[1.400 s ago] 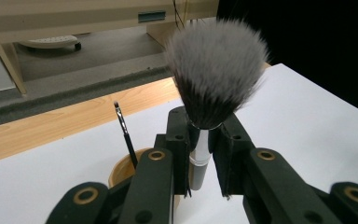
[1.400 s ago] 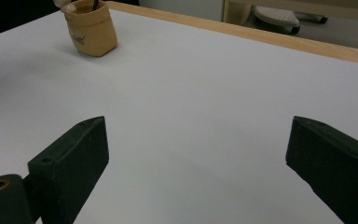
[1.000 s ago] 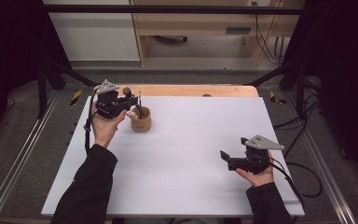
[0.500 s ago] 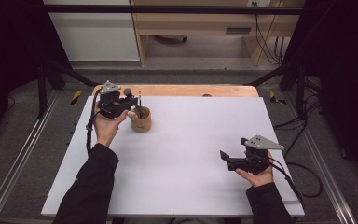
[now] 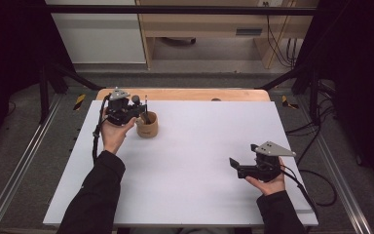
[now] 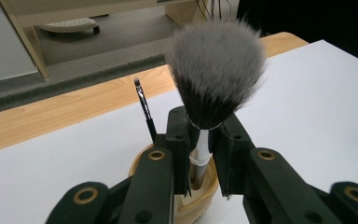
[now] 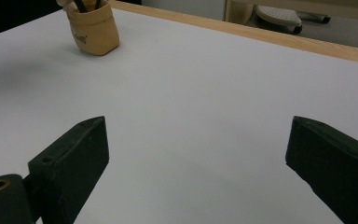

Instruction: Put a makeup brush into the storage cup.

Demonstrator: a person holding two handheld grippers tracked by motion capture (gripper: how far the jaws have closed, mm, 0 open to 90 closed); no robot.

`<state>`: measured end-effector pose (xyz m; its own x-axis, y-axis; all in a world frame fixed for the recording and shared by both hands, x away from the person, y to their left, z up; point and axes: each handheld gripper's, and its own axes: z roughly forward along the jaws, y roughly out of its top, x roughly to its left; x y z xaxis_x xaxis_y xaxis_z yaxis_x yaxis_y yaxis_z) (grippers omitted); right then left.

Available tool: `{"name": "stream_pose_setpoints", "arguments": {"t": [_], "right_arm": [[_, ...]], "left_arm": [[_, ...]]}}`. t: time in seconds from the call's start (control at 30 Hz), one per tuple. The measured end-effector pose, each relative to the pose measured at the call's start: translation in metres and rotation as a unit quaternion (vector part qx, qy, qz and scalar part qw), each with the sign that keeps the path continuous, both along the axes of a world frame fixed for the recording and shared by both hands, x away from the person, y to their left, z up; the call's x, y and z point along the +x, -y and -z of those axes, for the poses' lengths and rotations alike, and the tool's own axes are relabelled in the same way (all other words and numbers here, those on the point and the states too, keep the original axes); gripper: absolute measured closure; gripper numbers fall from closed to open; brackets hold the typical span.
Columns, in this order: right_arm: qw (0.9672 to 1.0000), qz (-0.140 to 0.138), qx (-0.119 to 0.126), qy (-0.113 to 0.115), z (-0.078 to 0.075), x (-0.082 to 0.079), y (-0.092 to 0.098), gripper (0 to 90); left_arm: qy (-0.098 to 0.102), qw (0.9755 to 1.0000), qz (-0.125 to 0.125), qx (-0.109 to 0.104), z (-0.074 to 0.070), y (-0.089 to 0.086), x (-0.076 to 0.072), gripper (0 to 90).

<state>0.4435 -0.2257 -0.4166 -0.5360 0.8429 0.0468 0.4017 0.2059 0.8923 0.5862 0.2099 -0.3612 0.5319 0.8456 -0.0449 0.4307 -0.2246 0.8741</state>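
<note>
Left gripper (image 6: pixel 200 154): jaws clamped on the silver handle of a fluffy grey brush (image 6: pixel 214 70), held upright.
Cup (image 5: pixel 146 126): tan, far left of the table (image 5: pixel 199 195); brush handle and a thin liner brush (image 6: pixel 144 109) stand inside.
Right gripper (image 7: pixel 196 154): jaws wide apart, nothing between.
Change: left gripper barely shifted, brush head still above the cup.

A laboratory recording bench. Beneath both claws lies a white tabletop (image 5: pixel 195 161) on a wooden board (image 5: pixel 185 94), a staged work surface rather than household furniture. Dark frame bars (image 5: pixel 175 9) cross above and beyond the left gripper (image 5: pixel 132 108); metal floor rails (image 5: pixel 14 175) run outboard of it. Outboard of the right gripper (image 5: pixel 234 164), cables (image 5: pixel 316 175) trail over the grey floor. Beyond the table stands plain light-wood furniture (image 5: pixel 209 29).
</note>
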Motion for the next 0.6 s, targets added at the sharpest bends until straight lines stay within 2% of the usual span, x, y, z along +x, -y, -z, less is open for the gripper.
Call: {"name": "stream_pose_setpoints", "arguments": {"t": [0.6], "right_arm": [[1.0,-0.002,-0.001,-0.001,0.0,0.0,-0.001,6.6]], "left_arm": [[-0.012,0.9998,0.002,0.017,0.016,0.008,0.004,76.9]]}}
